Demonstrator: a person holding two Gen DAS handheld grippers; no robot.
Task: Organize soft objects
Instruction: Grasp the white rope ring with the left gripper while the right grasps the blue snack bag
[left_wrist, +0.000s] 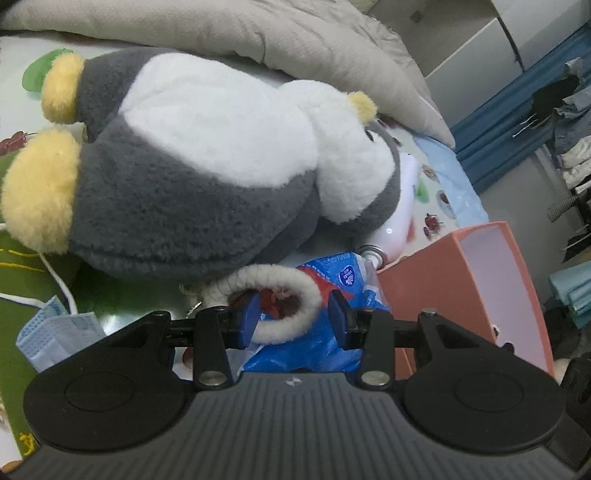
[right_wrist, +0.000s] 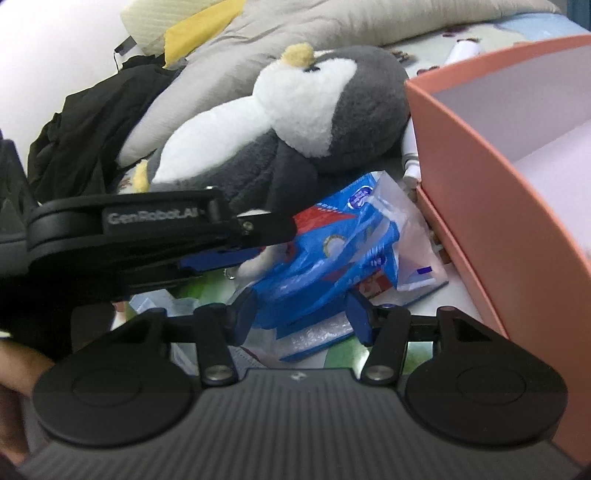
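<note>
A big grey and white plush penguin (left_wrist: 192, 162) with yellow feet lies on the bed; it also shows in the right wrist view (right_wrist: 295, 110). My left gripper (left_wrist: 293, 317) is open around a small cream fluffy ring toy (left_wrist: 280, 291) that lies on a blue plastic packet (left_wrist: 314, 347). My right gripper (right_wrist: 301, 314) is open with its jaws either side of the same blue packet (right_wrist: 332, 251). The left gripper (right_wrist: 236, 254) reaches in from the left in the right wrist view.
An open pink box (left_wrist: 476, 280) stands on the right, also in the right wrist view (right_wrist: 498, 184). A grey pillow (left_wrist: 258, 33) lies behind the penguin. A blue face mask (left_wrist: 55, 332) lies at the left. A white spray bottle (left_wrist: 399, 221) lies by the box. Dark clothes (right_wrist: 85, 129) lie at the left.
</note>
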